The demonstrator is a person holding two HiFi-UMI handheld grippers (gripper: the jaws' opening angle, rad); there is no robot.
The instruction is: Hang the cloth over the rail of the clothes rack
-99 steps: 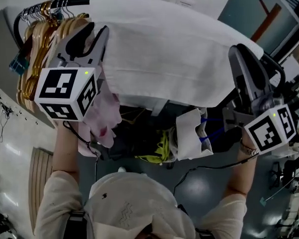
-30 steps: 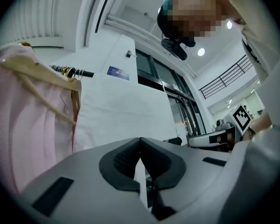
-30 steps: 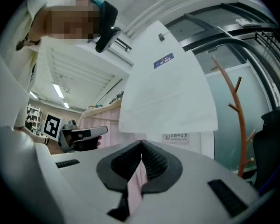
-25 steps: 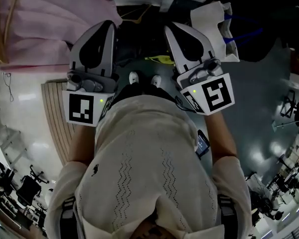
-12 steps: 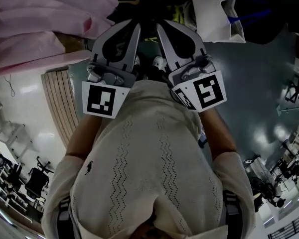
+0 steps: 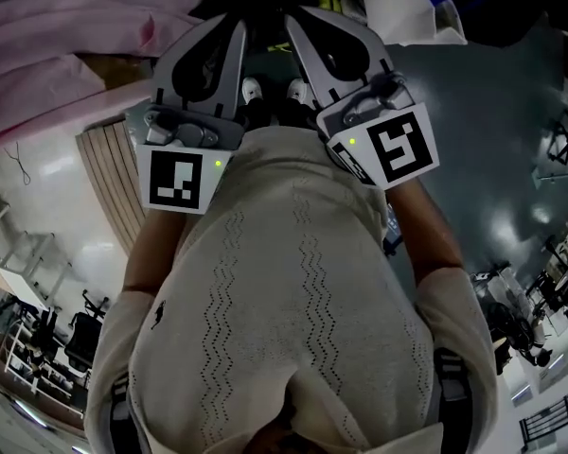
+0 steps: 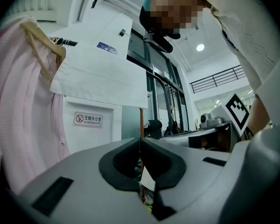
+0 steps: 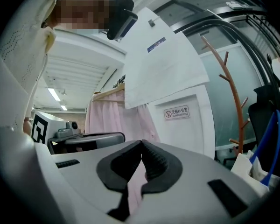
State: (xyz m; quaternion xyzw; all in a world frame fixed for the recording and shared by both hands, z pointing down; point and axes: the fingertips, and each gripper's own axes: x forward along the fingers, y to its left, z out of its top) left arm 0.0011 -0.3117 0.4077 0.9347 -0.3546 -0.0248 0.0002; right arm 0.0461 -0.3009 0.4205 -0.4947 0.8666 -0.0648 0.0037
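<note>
Underfoot, glossy grey floor (image 6: 511, 112) mirroring lamps, with a slatted wooden panel (image 6: 104, 173) at left. Beyond, white wall (image 7: 100, 136) bearing a small sign (image 7: 88, 120); frosted glass (image 8: 214, 106) behind a brown coat stand (image 8: 236, 115); strip lights (image 8: 53, 94) overhead.

white cloth (image 7: 98, 73), pink garments (image 6: 57, 45), cream top (image 6: 284, 329) with zigzag stitching.

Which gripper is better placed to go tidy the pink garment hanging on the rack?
Left, probably. The pink garment hangs on the left gripper's side, close beside it, while the right gripper sits farther across. Both grippers are shut and empty, level with each other in front of the person's chest.
</note>
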